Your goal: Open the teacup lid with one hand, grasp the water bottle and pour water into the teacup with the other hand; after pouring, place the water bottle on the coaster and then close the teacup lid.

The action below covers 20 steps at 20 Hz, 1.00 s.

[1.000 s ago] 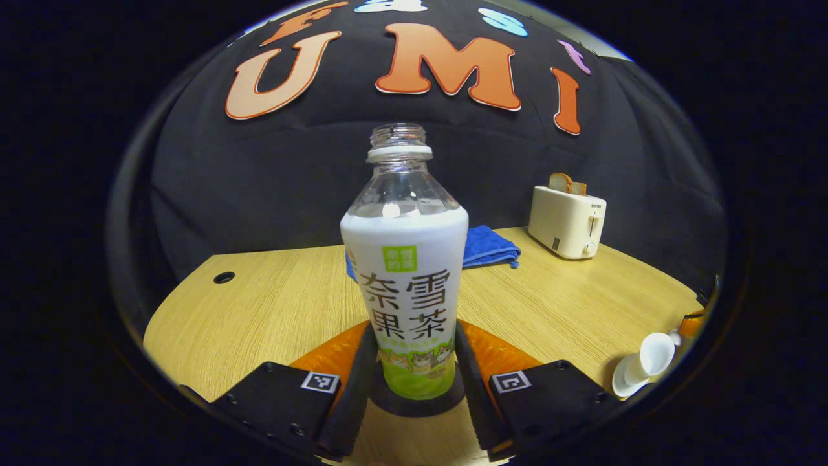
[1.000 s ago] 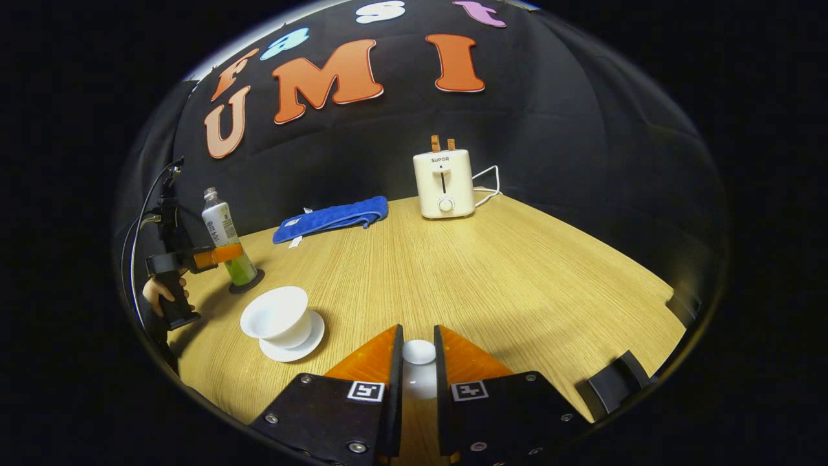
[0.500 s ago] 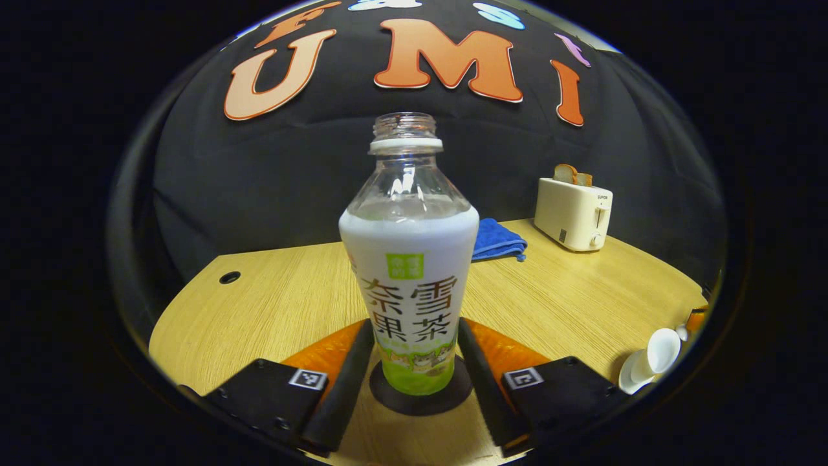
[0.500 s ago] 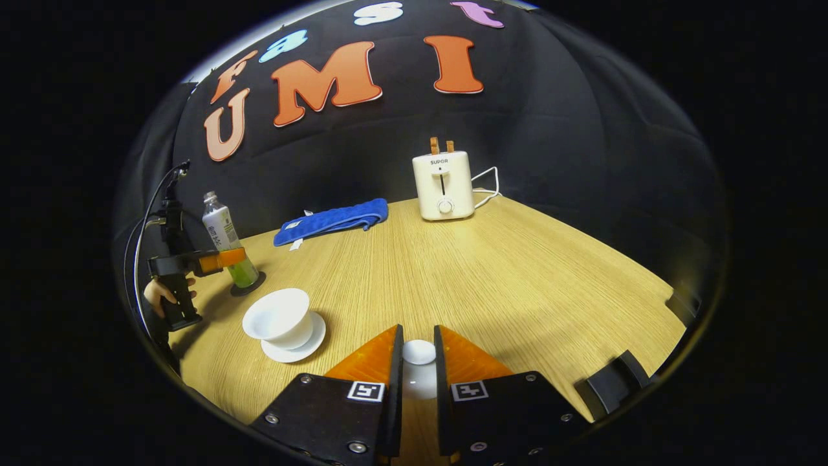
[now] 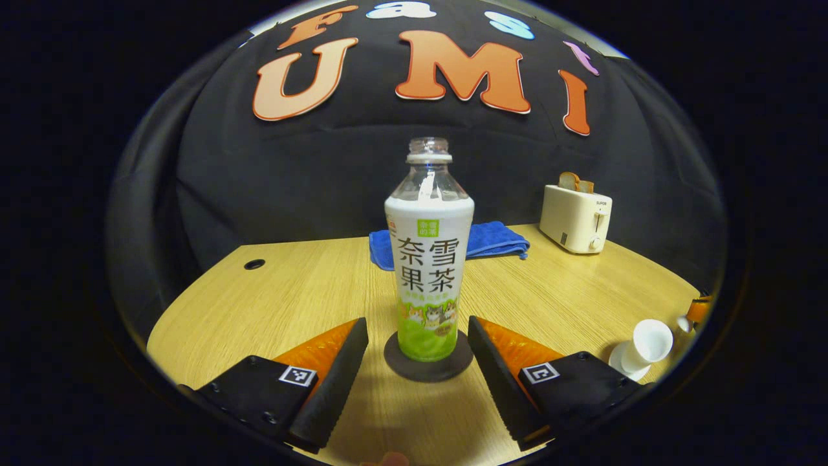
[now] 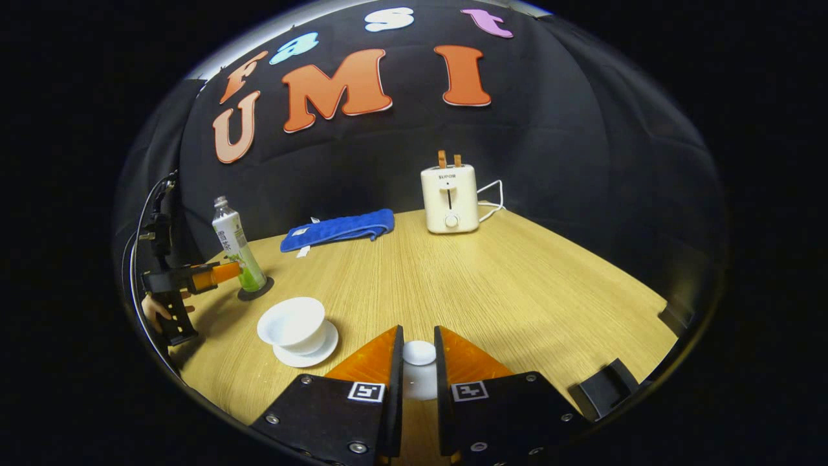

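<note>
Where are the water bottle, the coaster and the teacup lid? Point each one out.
water bottle (image 5: pixel 429 259), left gripper view, on its label.
coaster (image 5: pixel 396 362), left gripper view, on its bare left edge.
teacup lid (image 6: pixel 419 353), right gripper view, on its knob.

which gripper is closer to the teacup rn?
Right. The right gripper, shut on the lid, sits beside the teacup; the left gripper is farther off, open at the bottle.

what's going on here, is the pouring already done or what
It looks done. The water bottle stands upright on the dark coaster, and the left gripper is open, fingers clear of it. The right gripper holds the teacup lid, and the teacup sits uncovered on its saucer.
</note>
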Available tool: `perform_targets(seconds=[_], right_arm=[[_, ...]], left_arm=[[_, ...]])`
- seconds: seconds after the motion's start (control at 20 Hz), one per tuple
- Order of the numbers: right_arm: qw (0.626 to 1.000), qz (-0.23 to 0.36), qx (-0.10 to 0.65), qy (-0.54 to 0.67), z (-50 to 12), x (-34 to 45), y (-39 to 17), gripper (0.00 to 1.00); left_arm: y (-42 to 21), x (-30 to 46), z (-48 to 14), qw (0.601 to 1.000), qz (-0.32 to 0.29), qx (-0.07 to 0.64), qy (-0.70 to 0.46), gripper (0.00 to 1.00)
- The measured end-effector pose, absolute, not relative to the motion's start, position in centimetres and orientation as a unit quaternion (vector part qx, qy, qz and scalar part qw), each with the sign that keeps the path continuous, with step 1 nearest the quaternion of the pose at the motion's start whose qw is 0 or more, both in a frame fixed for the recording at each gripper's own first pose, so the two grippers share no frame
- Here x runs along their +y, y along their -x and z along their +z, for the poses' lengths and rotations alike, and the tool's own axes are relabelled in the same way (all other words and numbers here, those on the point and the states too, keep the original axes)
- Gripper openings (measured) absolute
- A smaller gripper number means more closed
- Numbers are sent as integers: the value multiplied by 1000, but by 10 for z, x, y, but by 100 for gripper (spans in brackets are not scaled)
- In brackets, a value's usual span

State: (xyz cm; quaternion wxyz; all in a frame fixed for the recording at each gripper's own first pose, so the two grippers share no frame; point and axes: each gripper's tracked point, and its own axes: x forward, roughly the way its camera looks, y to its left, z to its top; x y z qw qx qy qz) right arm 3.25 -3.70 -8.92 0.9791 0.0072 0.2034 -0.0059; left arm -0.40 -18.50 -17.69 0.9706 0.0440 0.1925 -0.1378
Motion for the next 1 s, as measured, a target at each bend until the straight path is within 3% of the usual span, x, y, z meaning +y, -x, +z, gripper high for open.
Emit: perform_targets(seconds=[0.35, 0.4, 0.5, 0.8, 0.85, 1.0], right_arm=[[986, 70, 154, 6, -52, 41, -56, 23], [985, 82, 151, 8, -53, 54, -60, 19], [982, 100, 156, 21, -64, 77, -67, 23], [978, 102, 176, 47, -94, 92, -79, 24], [978, 102, 178, 46, -97, 94, -80, 23], [977, 102, 178, 55, -101, 95, -83, 23]], left_arm=[[66, -139, -137, 981, -105, 160, -25, 99], [72, -131, -135, 982, -98, 157, -22, 94], [85, -115, -128, 985, -88, 147, -19, 99], [92, -92, -119, 987, -79, 137, -13, 98], [93, -91, -119, 987, -77, 137, -13, 94], [94, -91, -121, 987, -79, 140, -15, 98]])
